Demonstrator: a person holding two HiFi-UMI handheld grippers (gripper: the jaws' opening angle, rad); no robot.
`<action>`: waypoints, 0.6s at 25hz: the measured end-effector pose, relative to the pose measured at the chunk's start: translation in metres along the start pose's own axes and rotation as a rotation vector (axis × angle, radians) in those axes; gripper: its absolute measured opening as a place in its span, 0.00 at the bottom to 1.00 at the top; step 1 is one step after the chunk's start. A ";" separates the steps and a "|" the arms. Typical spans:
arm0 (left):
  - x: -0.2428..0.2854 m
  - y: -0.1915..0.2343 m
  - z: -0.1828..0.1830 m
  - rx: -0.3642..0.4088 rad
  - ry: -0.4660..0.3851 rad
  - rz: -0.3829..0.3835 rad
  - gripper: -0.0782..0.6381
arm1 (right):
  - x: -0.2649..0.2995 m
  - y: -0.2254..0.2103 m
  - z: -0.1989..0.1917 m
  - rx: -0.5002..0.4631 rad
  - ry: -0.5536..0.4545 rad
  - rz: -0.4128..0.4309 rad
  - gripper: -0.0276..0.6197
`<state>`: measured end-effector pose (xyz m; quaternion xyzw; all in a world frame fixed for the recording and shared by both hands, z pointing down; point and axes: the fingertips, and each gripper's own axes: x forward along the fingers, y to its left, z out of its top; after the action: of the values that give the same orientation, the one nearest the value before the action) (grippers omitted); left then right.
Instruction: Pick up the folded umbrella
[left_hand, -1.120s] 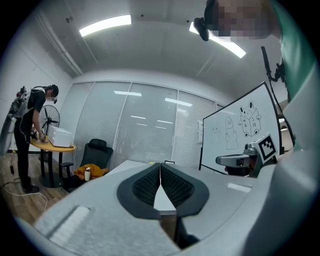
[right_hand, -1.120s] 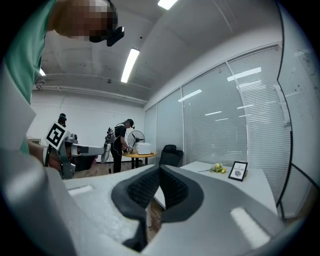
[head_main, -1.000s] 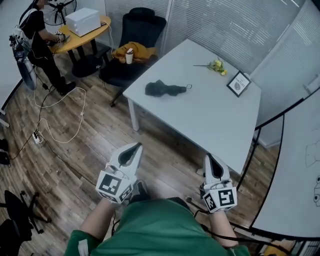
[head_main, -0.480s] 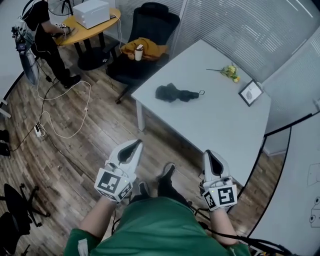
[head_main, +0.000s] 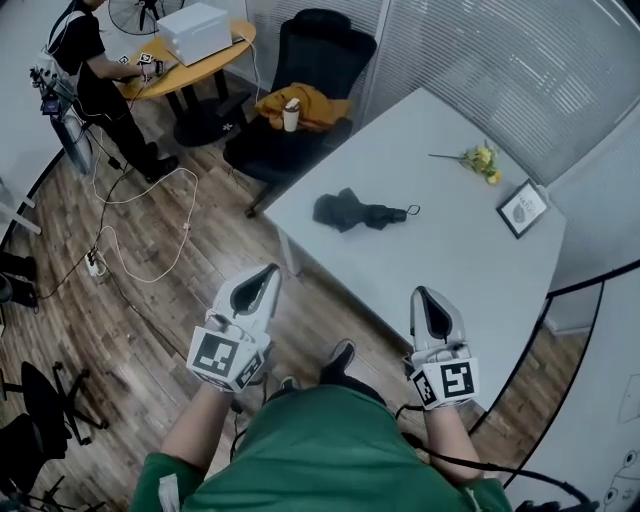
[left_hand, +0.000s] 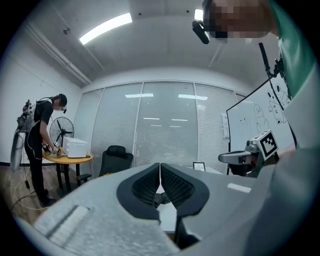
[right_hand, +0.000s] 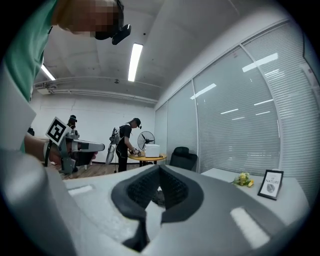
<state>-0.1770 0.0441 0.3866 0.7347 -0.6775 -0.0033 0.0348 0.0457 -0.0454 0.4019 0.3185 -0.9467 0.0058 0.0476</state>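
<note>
Head view gives the clearest look at the folded umbrella (head_main: 355, 211). It lies flat on the white table (head_main: 440, 280), near the table's left edge and well apart from both grippers. It is black, and its strap loop points to the right. No print can be made out on it.

The left gripper (head_main: 268, 272) is held over the wooden floor. The right gripper (head_main: 424, 294) is over the near edge of the table. In the left gripper view, the left gripper (left_hand: 160, 165) has its jaws clenched together with nothing between them. In the right gripper view, the right gripper (right_hand: 159, 168) is also clenched and empty. Through the small gap below the pads, each of these 2 views shows only a dark shape, too small to name.

The person's green shirt (head_main: 310, 450) covers the lower part of the head view, and only 1 shoe (head_main: 338, 360) shows below. A fan (head_main: 150, 10) at the top edge is cut off. A second person (head_main: 90, 60) stands at a round yellow table (head_main: 215, 52) in the far corner, partly out of the picture.

The picture frame (right_hand: 270, 184) beside the yellow flowers (right_hand: 243, 179) carries a word that looks like NATURE. The smaller lines under it are not readable. The whiteboard (left_hand: 270, 112) has drawings, but no clear words.
</note>
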 end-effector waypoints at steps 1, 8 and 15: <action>0.011 -0.001 0.003 0.005 0.001 0.004 0.13 | 0.005 -0.011 0.000 0.007 0.001 0.001 0.05; 0.077 -0.018 0.003 0.056 0.038 0.014 0.13 | 0.031 -0.073 -0.008 0.047 0.003 0.030 0.05; 0.128 -0.023 0.005 0.113 0.076 0.011 0.13 | 0.047 -0.111 -0.006 0.074 -0.003 0.045 0.05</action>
<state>-0.1437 -0.0816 0.3861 0.7314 -0.6788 0.0630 0.0189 0.0763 -0.1620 0.4099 0.2984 -0.9529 0.0416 0.0343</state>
